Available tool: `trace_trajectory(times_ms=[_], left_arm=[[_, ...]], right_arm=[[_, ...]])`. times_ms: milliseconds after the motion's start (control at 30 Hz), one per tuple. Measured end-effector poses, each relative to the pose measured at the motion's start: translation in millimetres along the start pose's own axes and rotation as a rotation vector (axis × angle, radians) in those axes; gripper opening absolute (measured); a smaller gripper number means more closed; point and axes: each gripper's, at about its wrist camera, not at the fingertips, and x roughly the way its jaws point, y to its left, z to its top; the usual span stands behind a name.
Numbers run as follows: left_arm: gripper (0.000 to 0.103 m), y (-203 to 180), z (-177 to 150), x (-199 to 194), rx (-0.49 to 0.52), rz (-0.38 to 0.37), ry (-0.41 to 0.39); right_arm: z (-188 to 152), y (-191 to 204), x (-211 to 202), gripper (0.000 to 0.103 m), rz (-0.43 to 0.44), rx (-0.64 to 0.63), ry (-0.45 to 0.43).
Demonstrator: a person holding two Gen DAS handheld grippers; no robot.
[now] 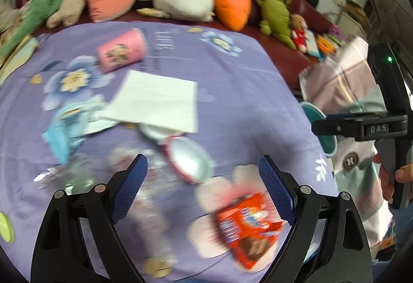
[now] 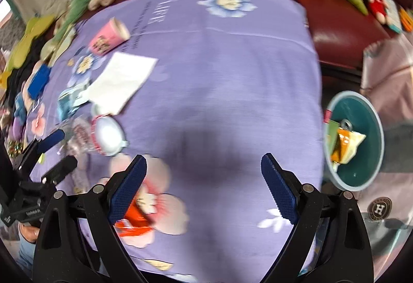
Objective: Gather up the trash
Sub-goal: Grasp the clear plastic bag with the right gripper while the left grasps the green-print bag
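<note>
Home lounge — sofa [image 1: 284,50], plush toys [image 1: 232,4]

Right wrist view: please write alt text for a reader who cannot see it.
The open right gripper hovers empty over a purple floral tablecloth. Left lie a white napkin, a tipped pink paper cup and an orange-red snack wrapper; right, off the table edge, a teal bin holds wrappers.
</note>
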Motion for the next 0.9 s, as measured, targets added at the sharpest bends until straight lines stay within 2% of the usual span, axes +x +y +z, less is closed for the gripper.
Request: trace_trajectory(times_ms=[167, 367, 533, 767, 900], left_arm=[[0.089, 48, -14, -21, -0.052, 0.056, -0.029], [0.088, 103, -36, -28, -0.135, 0.113, -0.016], [0.089, 138, -51, -28, -0.205, 0.115, 0.006], [0.088, 161, -56, -34, -0.257, 0.106, -0.004], [0.089, 168, -59, -34, -0.266, 0.108, 0.0]], right_arm=[[1, 52, 10, 0.086, 0.045, -0.073, 0.029], [-2, 111, 29, 0.086, 0.132, -0.124, 0.065], [-10, 153, 53, 0.085, 0.196, -0.164, 0.114], [-15, 187, 89, 0.06, 0.238, -0.195, 0.19], [-13, 197, 102, 0.059, 0.247, -0.21, 0.21]])
